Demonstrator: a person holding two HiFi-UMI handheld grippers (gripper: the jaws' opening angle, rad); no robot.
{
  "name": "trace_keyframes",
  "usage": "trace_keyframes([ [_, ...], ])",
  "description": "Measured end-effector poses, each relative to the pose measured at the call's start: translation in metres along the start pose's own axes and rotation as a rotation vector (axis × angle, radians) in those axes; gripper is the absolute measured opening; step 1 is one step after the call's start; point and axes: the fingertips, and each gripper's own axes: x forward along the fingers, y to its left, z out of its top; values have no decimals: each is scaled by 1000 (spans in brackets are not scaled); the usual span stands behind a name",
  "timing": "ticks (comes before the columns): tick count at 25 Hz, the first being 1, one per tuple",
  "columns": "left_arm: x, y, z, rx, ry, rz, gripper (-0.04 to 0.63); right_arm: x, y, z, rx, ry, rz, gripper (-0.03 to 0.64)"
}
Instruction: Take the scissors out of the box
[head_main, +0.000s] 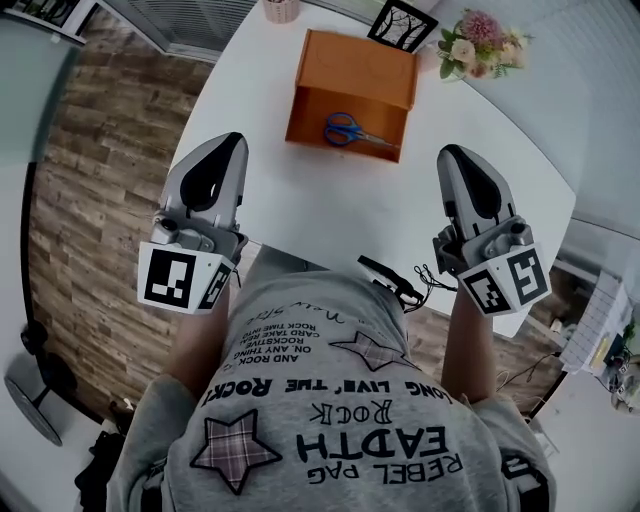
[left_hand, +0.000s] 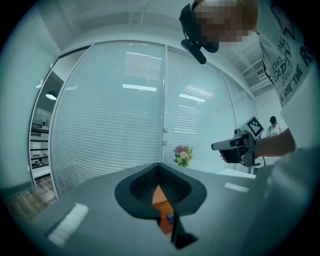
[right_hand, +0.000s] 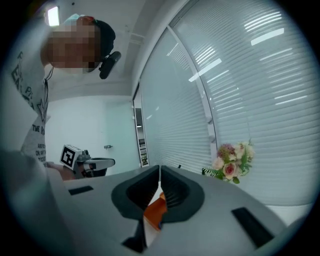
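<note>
An open orange box (head_main: 352, 72) stands at the far side of the white round table (head_main: 330, 215). Blue-handled scissors (head_main: 350, 131) lie flat inside it, near its front wall. My left gripper (head_main: 232, 138) hovers over the table left of and nearer than the box, shut and empty. My right gripper (head_main: 450, 152) hangs right of the box, also shut with nothing in it. In the left gripper view the box (left_hand: 161, 197) and a blue scissor handle (left_hand: 170, 217) show through the gap behind the closed tips (left_hand: 160, 165). The right gripper view shows the box (right_hand: 156, 212) the same way.
A bunch of pink flowers (head_main: 478, 42) and a black picture frame (head_main: 402, 22) stand behind the box, with a pinkish cup (head_main: 282, 10) at the far left. The table edge runs just in front of the person's body. Wooden floor lies to the left.
</note>
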Motion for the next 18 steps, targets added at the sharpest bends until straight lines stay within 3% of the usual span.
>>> trace_keyframes([
  [13, -8, 16, -20, 22, 40, 51, 9, 54, -3, -57, -54, 155, 96, 17],
  [18, -8, 15, -25, 27, 50, 46, 9, 83, -11, -99, -85, 255, 145, 17],
])
